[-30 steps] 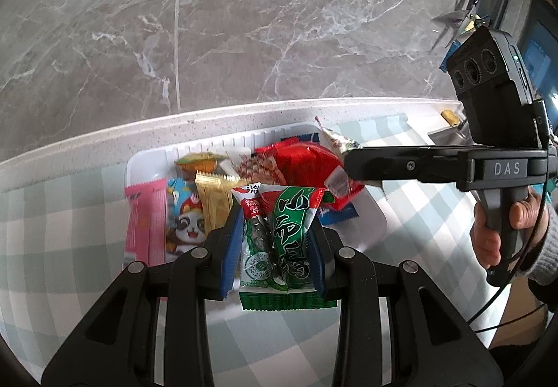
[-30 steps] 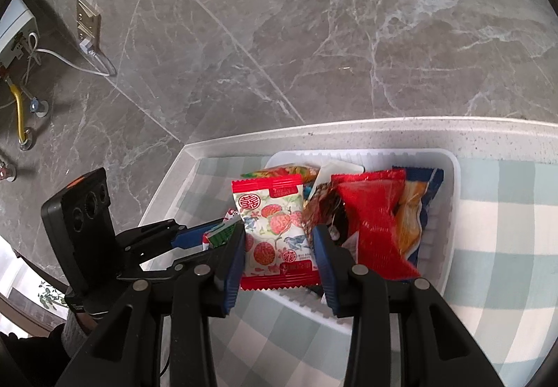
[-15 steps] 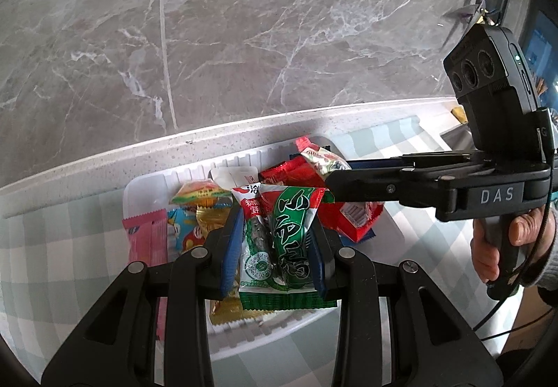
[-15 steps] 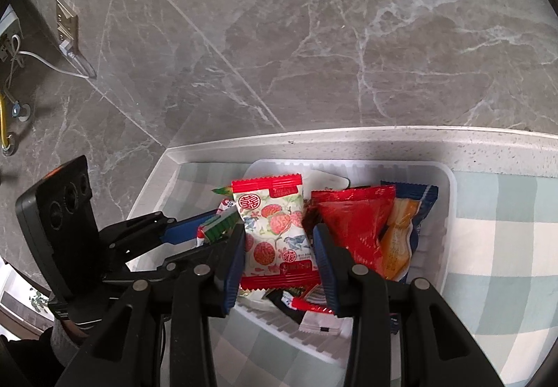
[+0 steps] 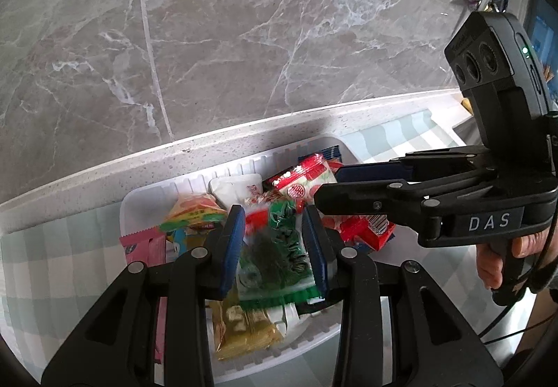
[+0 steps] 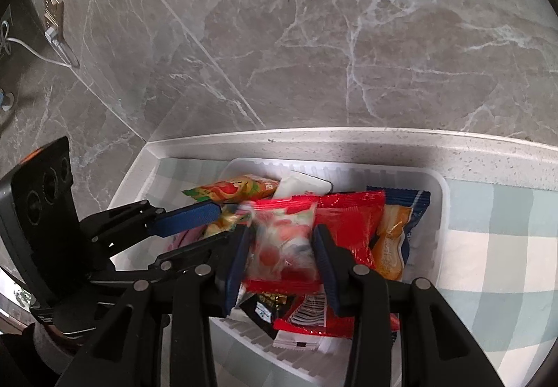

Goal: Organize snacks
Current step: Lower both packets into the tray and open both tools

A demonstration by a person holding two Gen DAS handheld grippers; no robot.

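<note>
Both held packets [image 5: 275, 247] motion-blurred

Tablecloth [image 5: 52, 247]: pale green/white check. Tray [image 6: 440, 212]: white. Packets: green [image 5: 275, 254], red [image 6: 348, 223], pink [image 5: 143, 247], yellow [image 5: 244, 327], white w/ red fruit print [image 6: 282, 240]. Wall [image 6: 314, 38]: grey marble, white veins.

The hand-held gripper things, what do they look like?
Each hand-held gripper, left and right, is black plastic with silver rivets and blue finger pads. The right one says DAS in white, carries a three-lens camera block, and trails a black cable.
</note>
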